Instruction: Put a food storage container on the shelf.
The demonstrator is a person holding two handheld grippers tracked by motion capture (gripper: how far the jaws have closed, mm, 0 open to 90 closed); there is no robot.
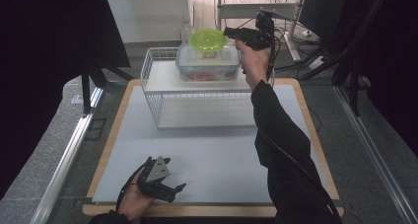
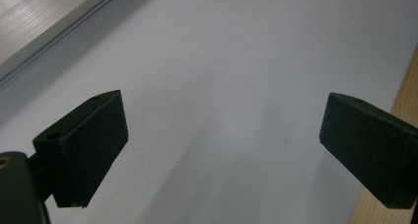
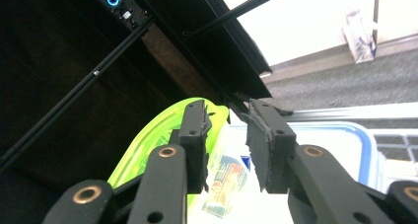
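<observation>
A small round tub with a lime-green lid (image 1: 208, 38) stands on a clear food box with a blue-rimmed lid (image 1: 207, 66), which sits on the top shelf of a white wire rack (image 1: 153, 100). My right gripper (image 1: 229, 33) is held level at the green lid's right edge. In the right gripper view its jaws (image 3: 229, 115) stand a little apart, with the green lid's (image 3: 148, 145) rim in the gap beside the left pad and no pad pressing on it. My left gripper (image 1: 175, 173) rests on the grey mat (image 1: 222, 155) at the near left, jaws (image 2: 222, 145) wide open and empty.
The rack's lower shelf (image 1: 207, 113) is bare. A wooden border (image 2: 404, 105) frames the mat. Black curtains stand at both sides, and a metal stand with cables (image 1: 296, 21) is behind the table at the right.
</observation>
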